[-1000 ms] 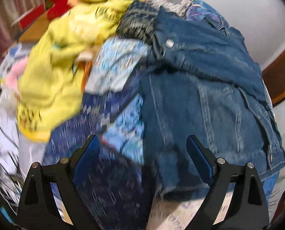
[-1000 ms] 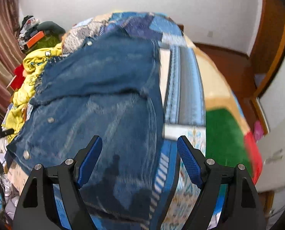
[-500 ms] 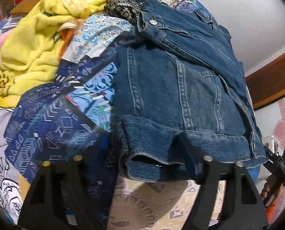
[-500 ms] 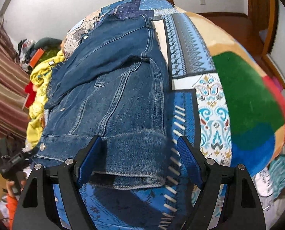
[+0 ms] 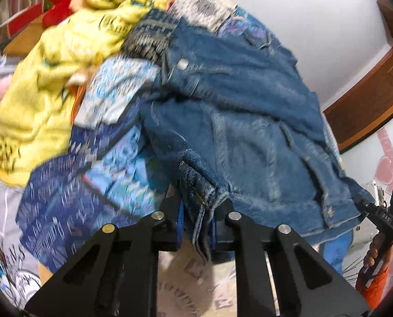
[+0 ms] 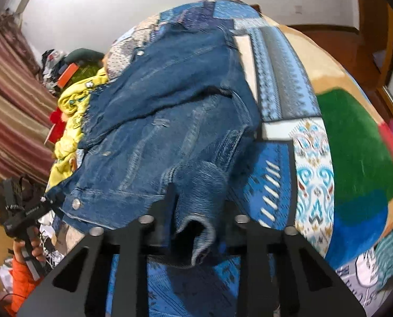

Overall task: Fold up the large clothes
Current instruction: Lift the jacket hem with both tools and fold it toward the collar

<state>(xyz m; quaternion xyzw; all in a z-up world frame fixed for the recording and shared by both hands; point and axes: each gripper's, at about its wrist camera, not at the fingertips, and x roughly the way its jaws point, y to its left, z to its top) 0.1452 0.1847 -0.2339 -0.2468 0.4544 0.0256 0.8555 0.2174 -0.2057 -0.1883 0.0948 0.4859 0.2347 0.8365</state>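
Note:
A blue denim jacket (image 5: 249,121) lies spread on the patterned bedspread (image 5: 72,200), its collar at the far end. My left gripper (image 5: 199,206) is shut on the jacket's near hem at one corner, bunching the denim between its jaws. In the right wrist view the same jacket (image 6: 170,105) fills the middle. My right gripper (image 6: 200,211) is shut on the other near corner of the hem, and a fold of denim hangs out between its fingers. Each gripper shows at the edge of the other's view.
A yellow garment (image 5: 51,79) and other clothes lie piled on the bed's left side. The bedspread (image 6: 315,158) runs bare to the right of the jacket. Striped curtains (image 6: 9,100) hang at the left, and a wooden door frame (image 5: 368,105) stands at the right.
Both grippers were open above the jacket's near hem. They came down onto it and closed, each pinching a corner of the hem, which now lifts and bunches.

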